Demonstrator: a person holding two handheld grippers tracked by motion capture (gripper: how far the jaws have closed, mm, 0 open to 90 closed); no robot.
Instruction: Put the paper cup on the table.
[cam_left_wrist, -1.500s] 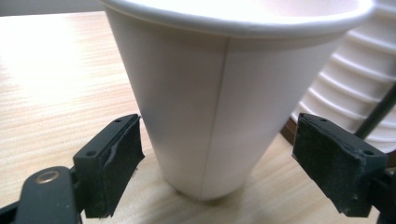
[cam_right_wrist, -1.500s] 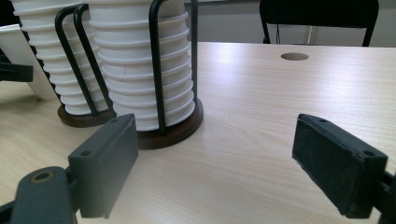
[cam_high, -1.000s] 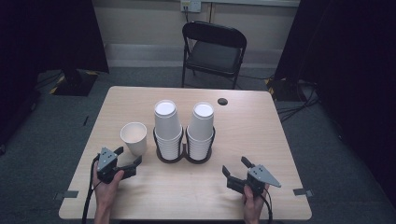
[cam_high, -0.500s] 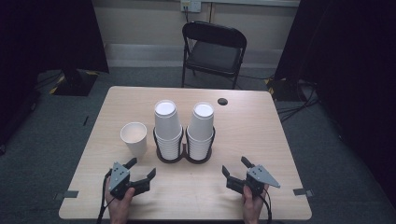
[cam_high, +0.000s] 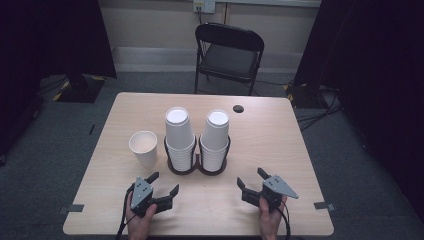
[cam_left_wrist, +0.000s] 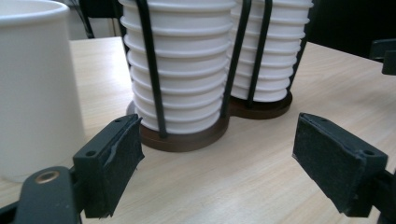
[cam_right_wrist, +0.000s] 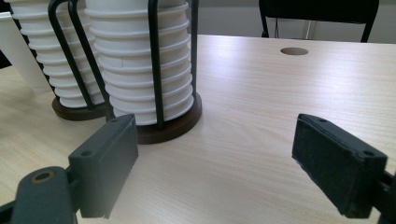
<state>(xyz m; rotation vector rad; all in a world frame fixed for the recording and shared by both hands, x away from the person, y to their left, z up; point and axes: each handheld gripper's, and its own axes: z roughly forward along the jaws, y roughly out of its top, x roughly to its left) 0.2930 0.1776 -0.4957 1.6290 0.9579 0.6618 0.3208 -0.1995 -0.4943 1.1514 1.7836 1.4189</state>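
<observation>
Tongs on my left gripper (cam_high: 162, 190) and right gripper (cam_high: 252, 186) gape apart, empty, parked short of the cup stacks (cam_high: 180, 135), leaving reach room

Cup stacks (cam_left_wrist: 182, 70) cut off by top edge in gripper views; single cup (cam_left_wrist: 32, 88) cropped at left.

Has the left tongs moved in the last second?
Yes. The left tongs has slid back toward the person's table edge and rightward, away from the single cup, now facing the cup holder.
</observation>
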